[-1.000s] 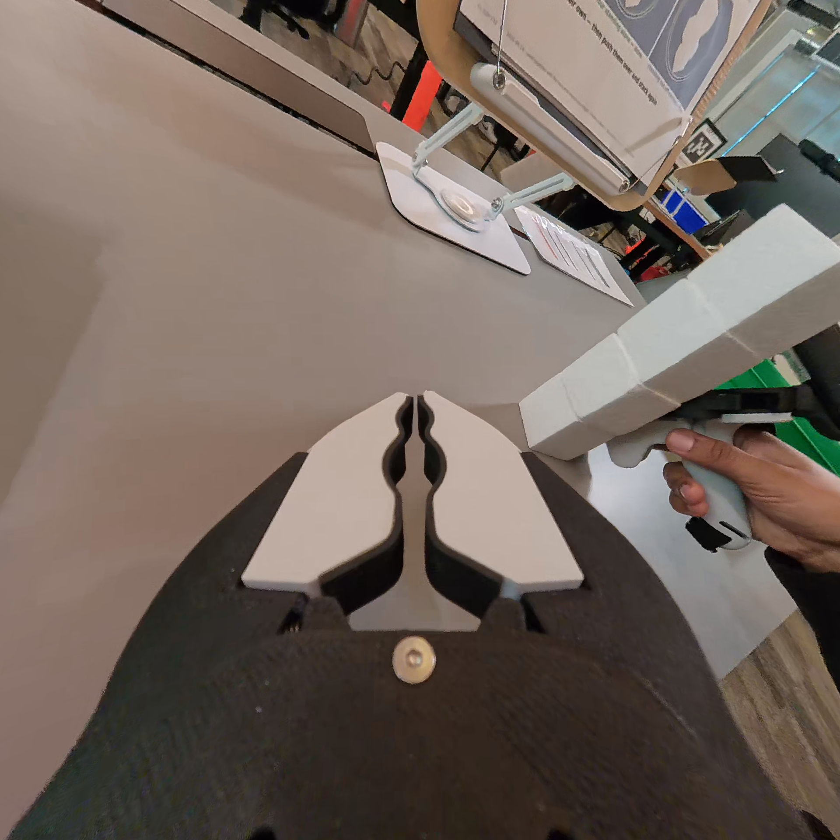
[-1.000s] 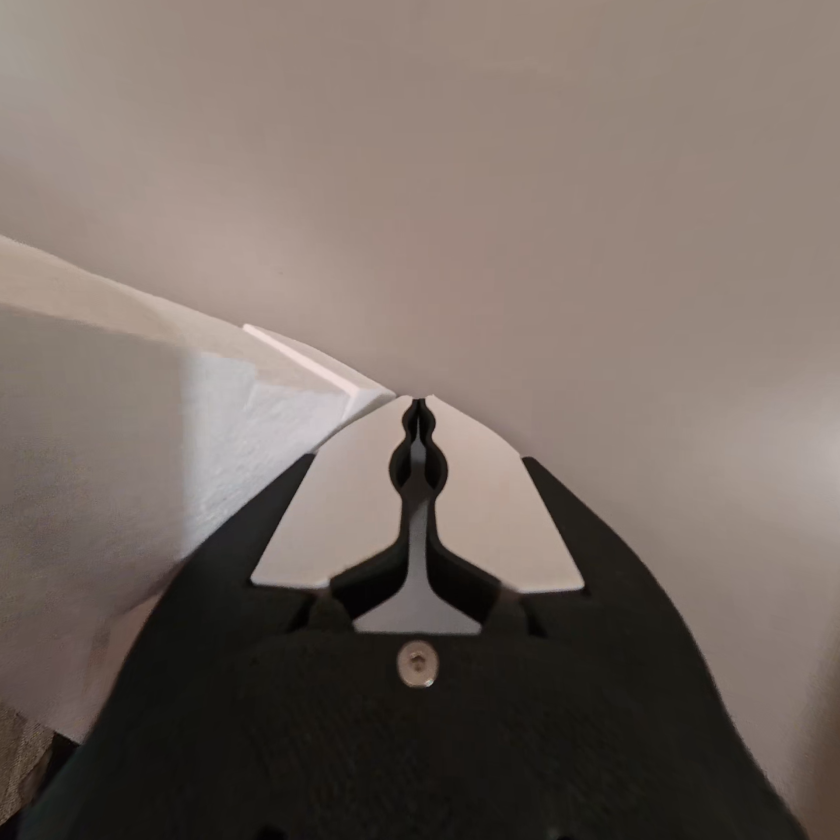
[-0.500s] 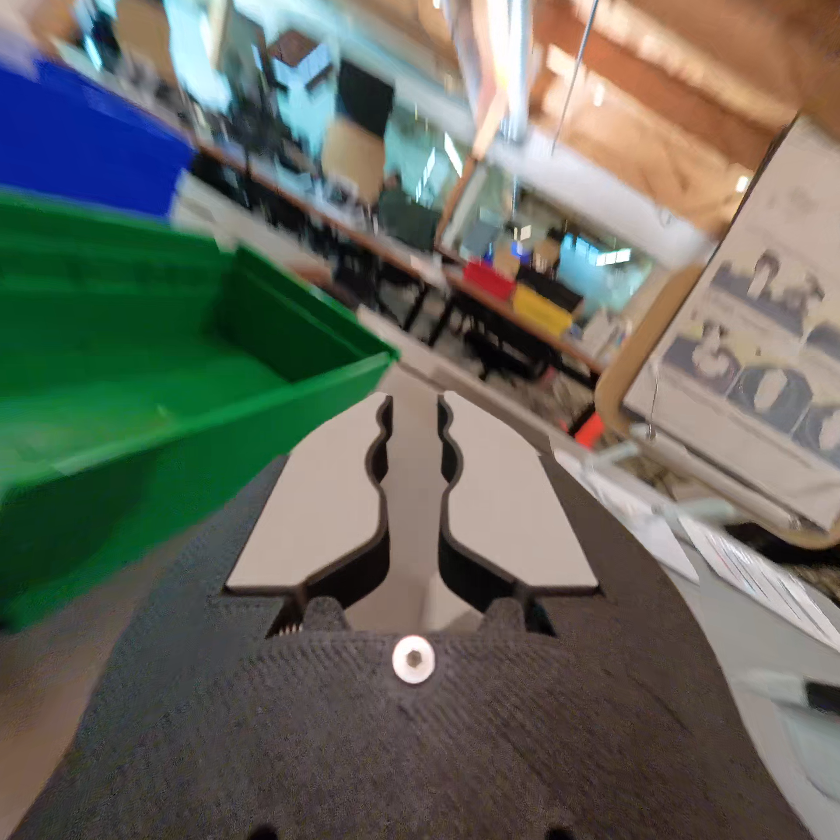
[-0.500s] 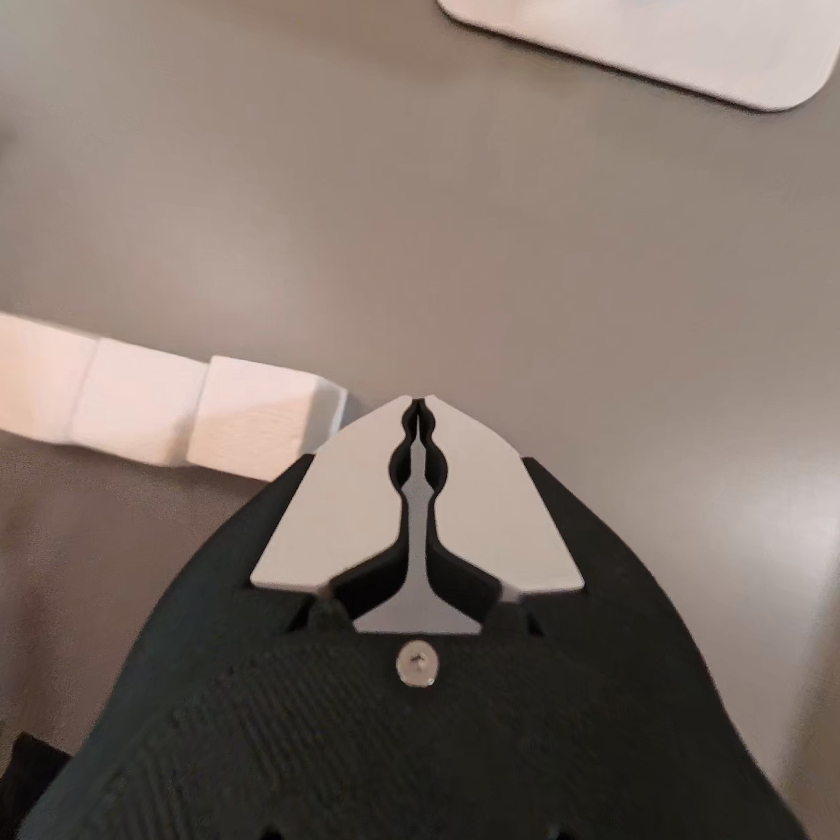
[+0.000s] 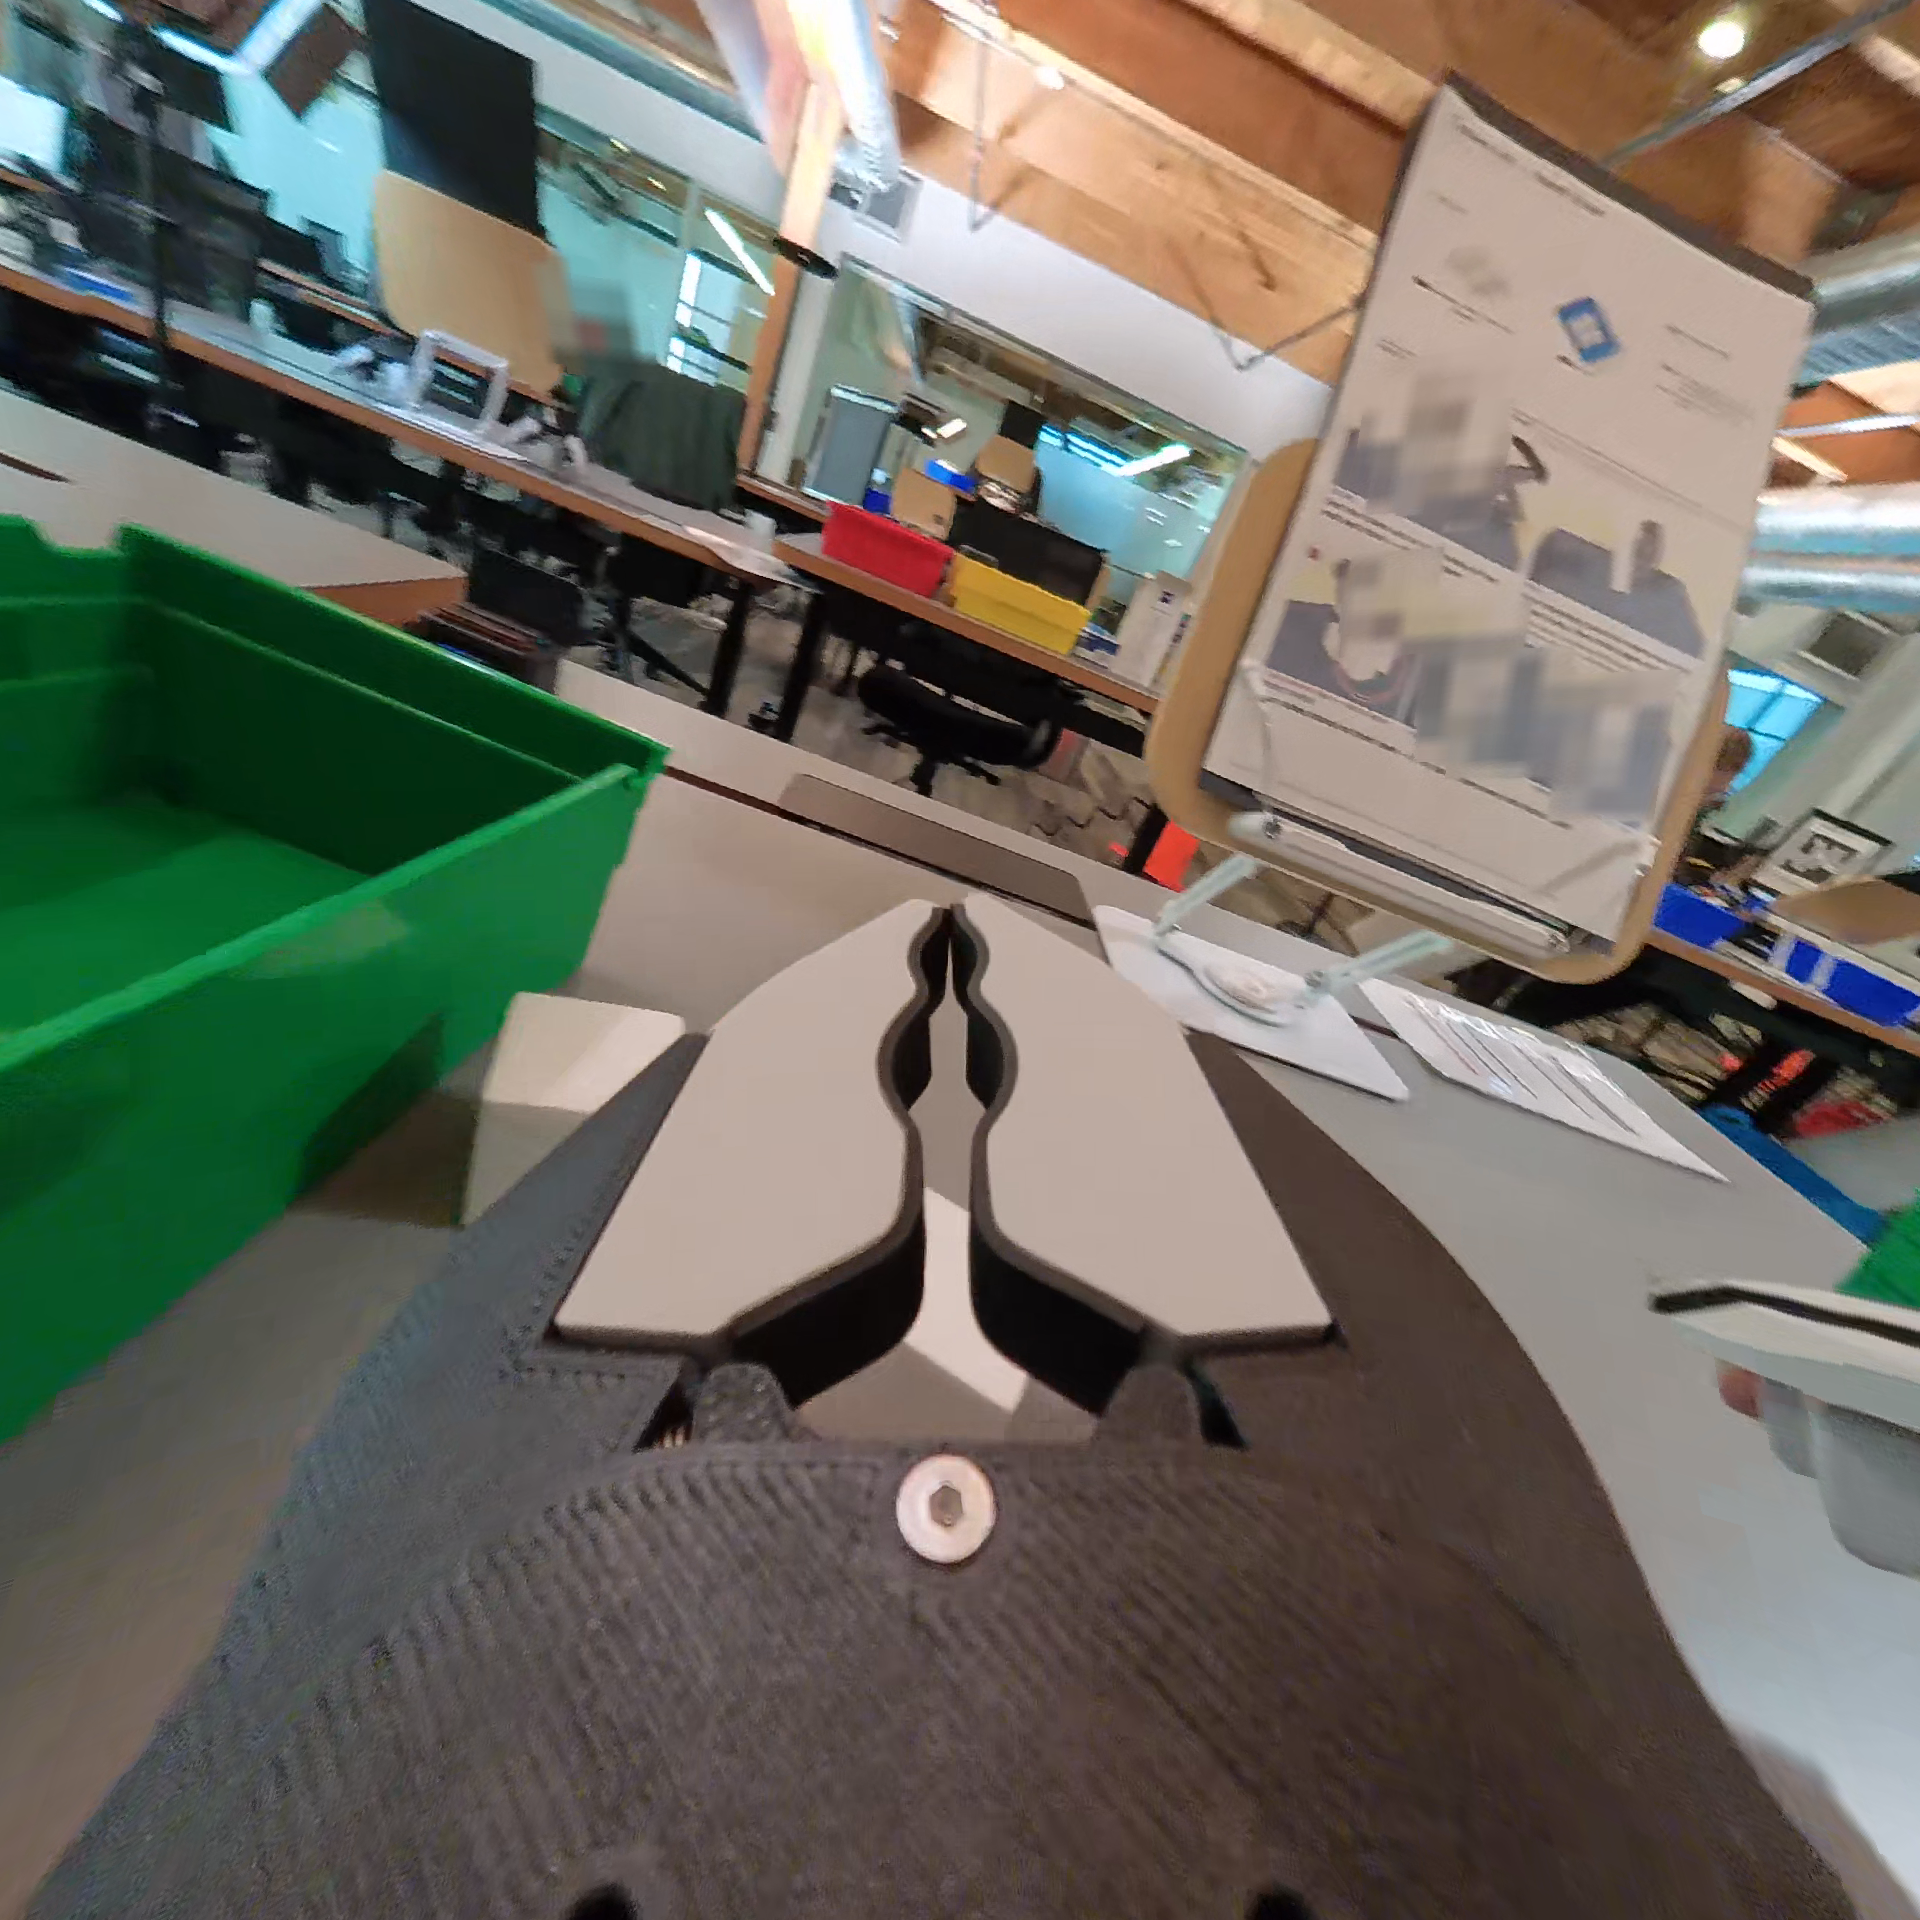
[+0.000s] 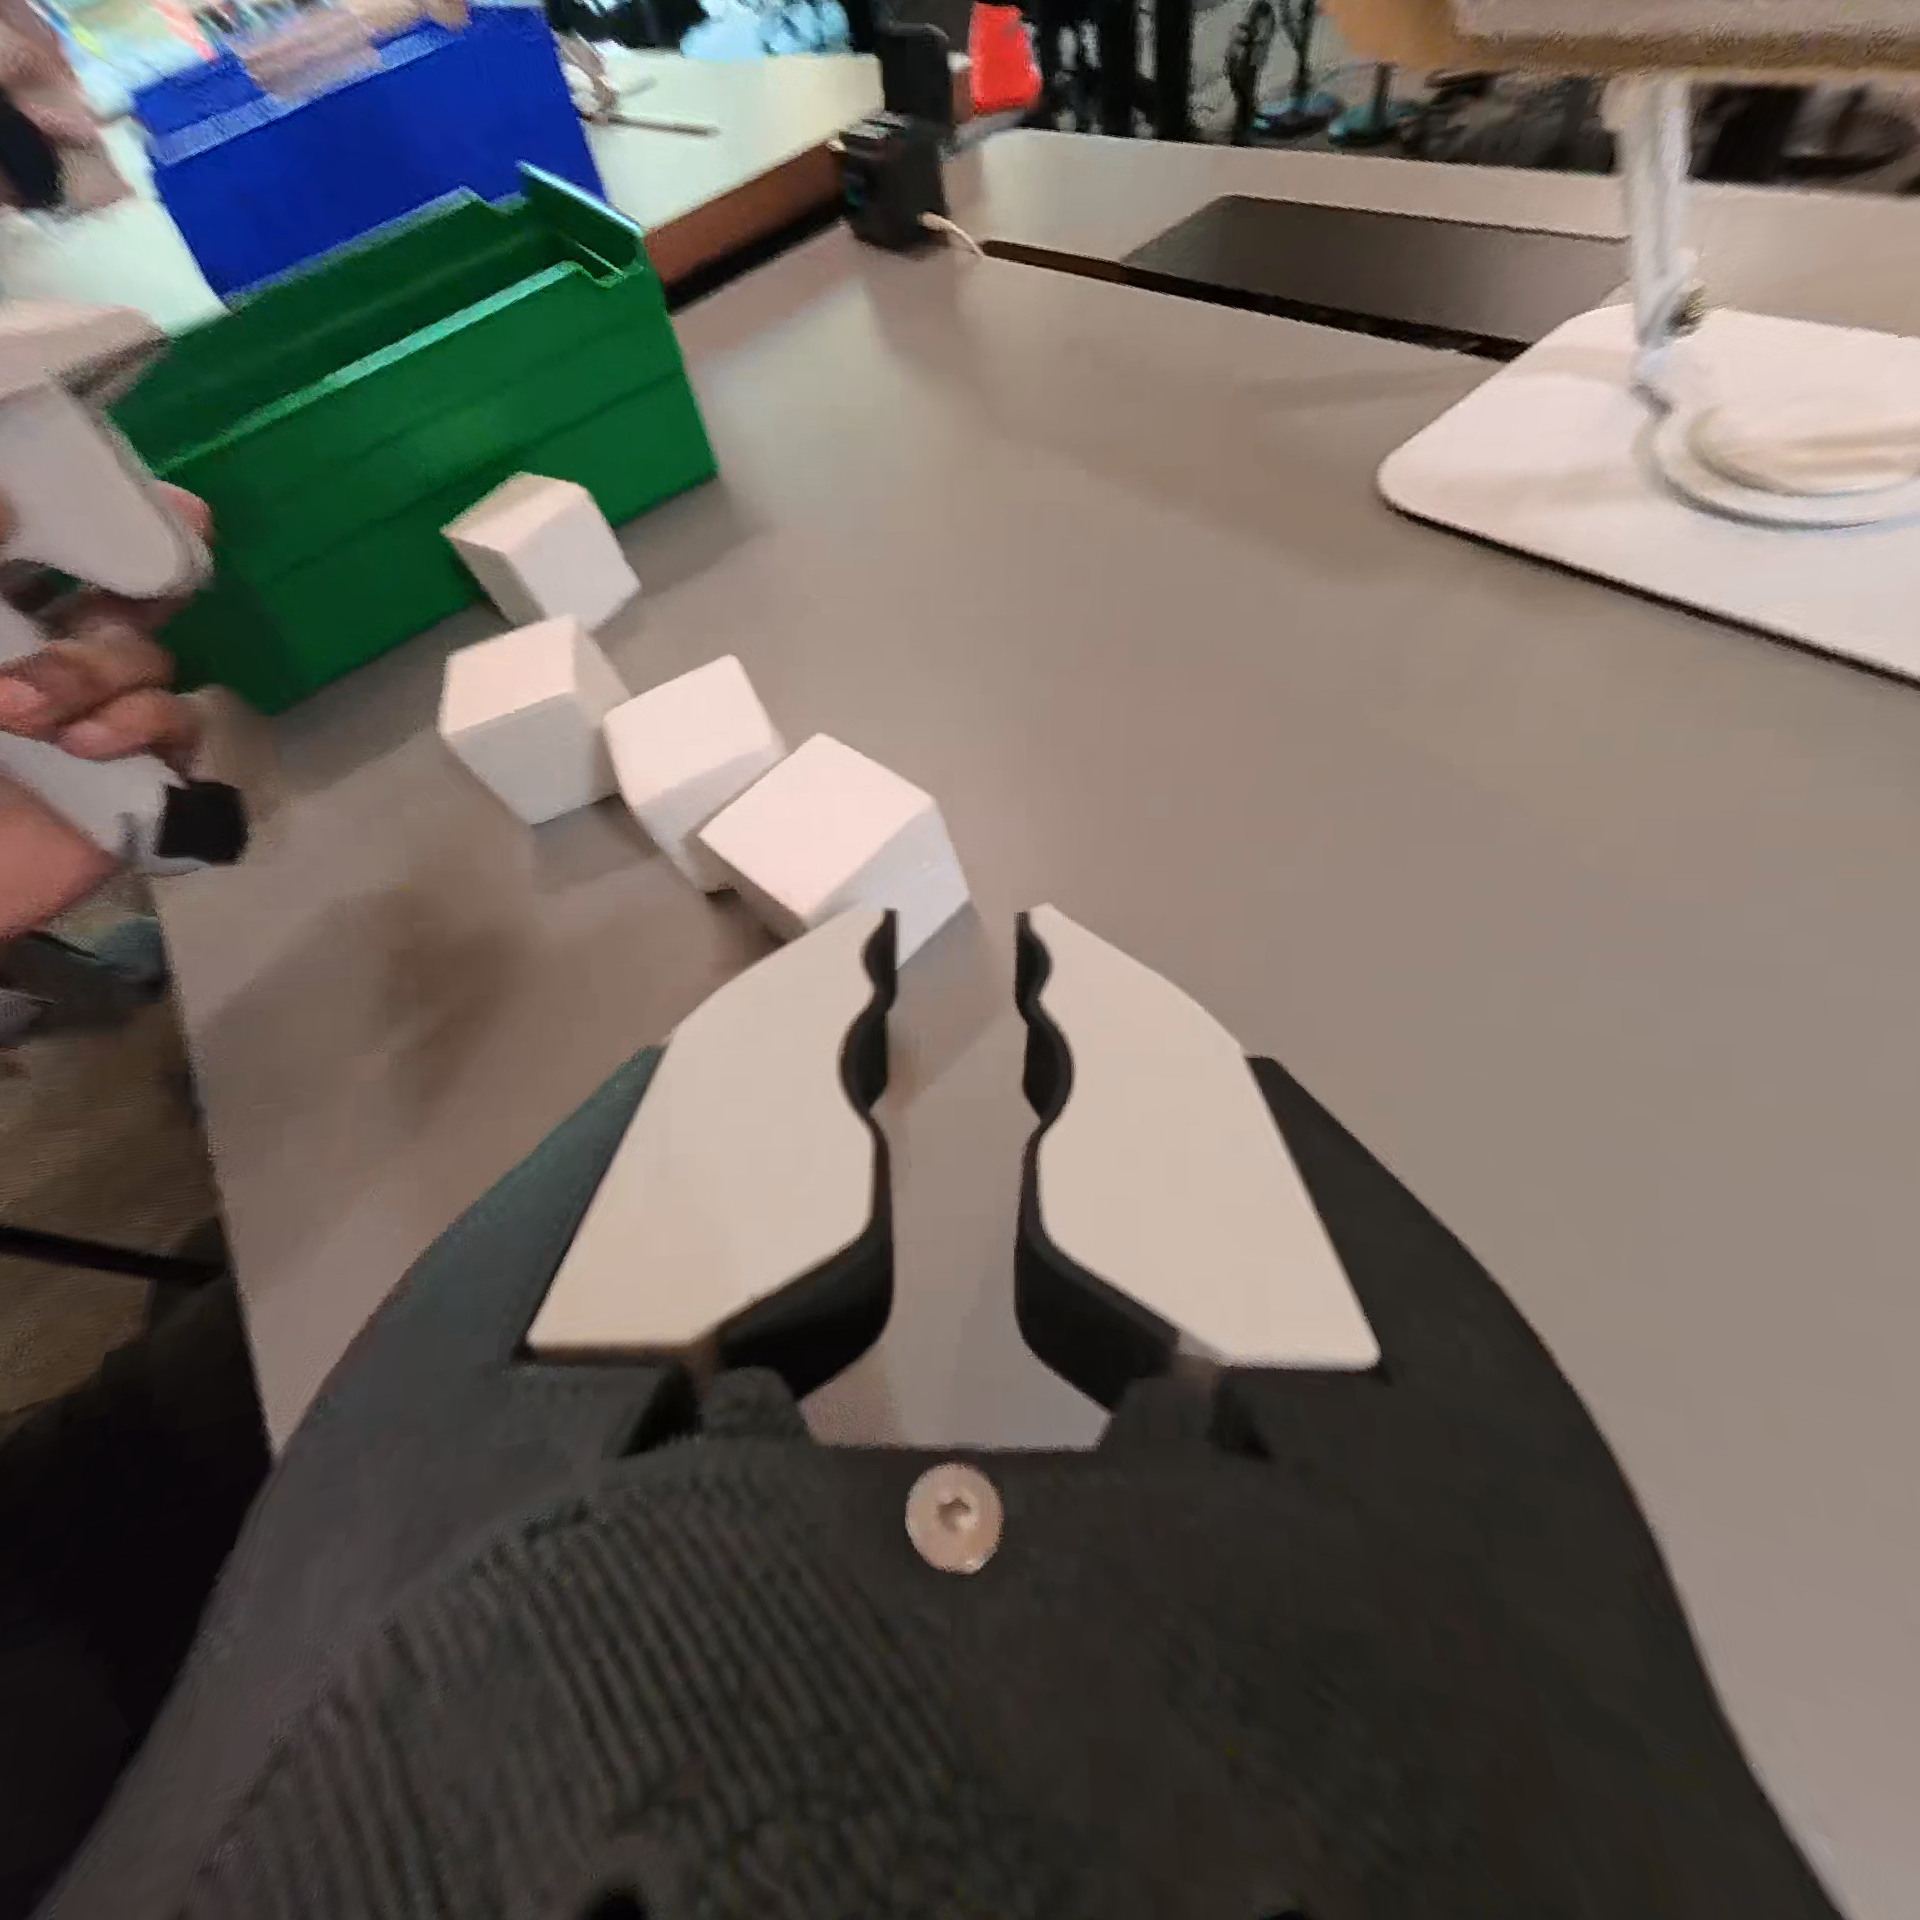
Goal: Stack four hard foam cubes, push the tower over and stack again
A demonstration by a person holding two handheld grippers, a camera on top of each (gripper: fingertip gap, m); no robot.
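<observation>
Several white foam cubes lie in a loose row on the grey table (image 6: pixel 1195 644): the nearest cube (image 6: pixel 842 868) sits just ahead and left of my right gripper (image 6: pixel 953 930), which is open and empty. The farthest cube (image 6: pixel 545 556) rests against a green bin (image 6: pixel 405 416). My left gripper (image 5: pixel 951 925) is shut and empty, held low over the table beside the green bin (image 5: pixel 260 883). One white cube (image 5: pixel 561 1060) shows just left of its fingers, partly hidden.
A white stand base (image 6: pixel 1662 488) with a poster board (image 5: pixel 1507 540) stands at the right, with a paper sheet (image 5: pixel 1527 1081) beside it. A blue bin (image 6: pixel 364 135) sits behind the green one. A hand (image 6: pixel 73 686) holds the left gripper's handle. Some 30 centimetres of space lies between my two pairs of fingers. My right tips are about 30 centimetres from the farthest cube (image 6: pixel 545 556), my left tips only 12 centimetres.
The left gripper swung from looking down at the table to level beside the green bin, opening briefly and shutting again. The right gripper pulled back and opened; the cubes now lie on the table.
</observation>
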